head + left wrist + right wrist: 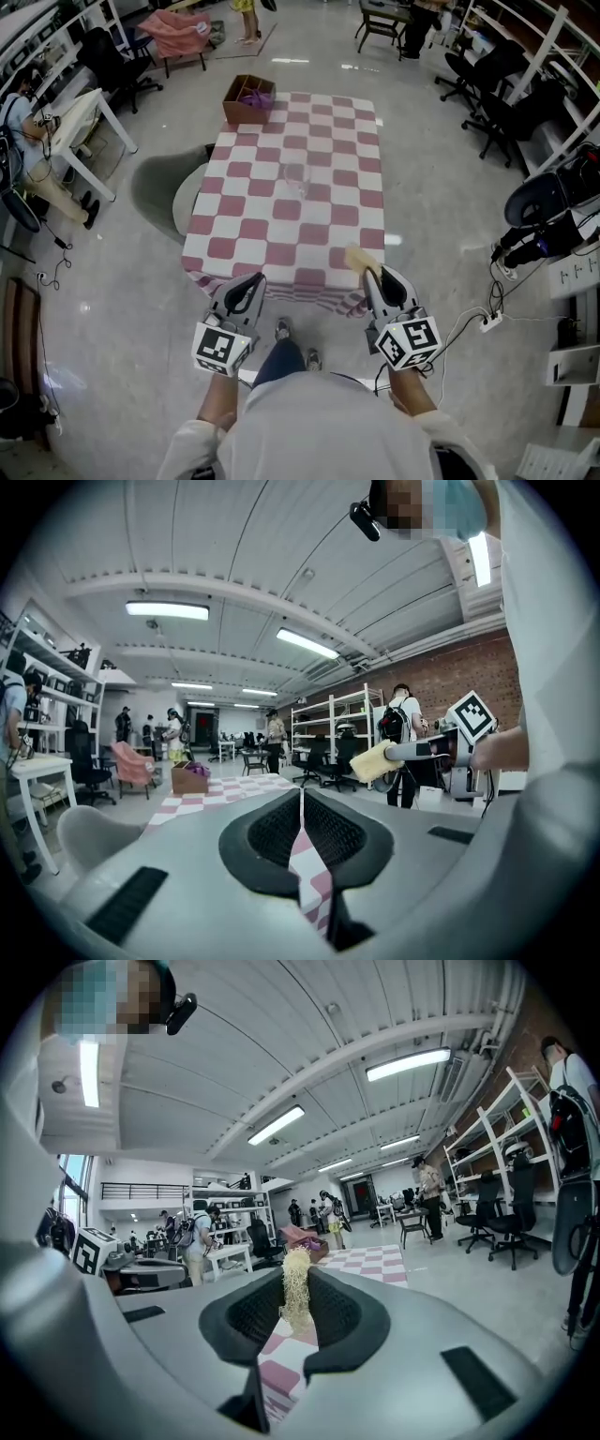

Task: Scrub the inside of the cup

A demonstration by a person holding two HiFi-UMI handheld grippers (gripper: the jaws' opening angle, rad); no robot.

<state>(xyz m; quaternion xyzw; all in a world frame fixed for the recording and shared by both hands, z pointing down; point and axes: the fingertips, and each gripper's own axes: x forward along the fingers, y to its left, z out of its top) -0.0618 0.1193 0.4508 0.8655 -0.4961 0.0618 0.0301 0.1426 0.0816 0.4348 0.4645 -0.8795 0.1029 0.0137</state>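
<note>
At the middle of the counter (pixel 328 141) stands the clear cup (pixel 296 178) — probably light, slick, breakable, best pinched at its rim; my left tongs (pixel 256 279) are together, empty, my right tongs (pixel 372 274) clamp a sponge (pixel 356 257).

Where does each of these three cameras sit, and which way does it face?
Head view: on the person's head, facing steeply down at table and cup; forearms, left gripper, right gripper show.
Left gripper view: on that gripper, facing along its shut jaws toward the table; the person's shirt shows.
Right gripper view: on that gripper, facing along jaws shut on the sponge; shirt shows.
Shared: both gripper views see the table and box.
</note>
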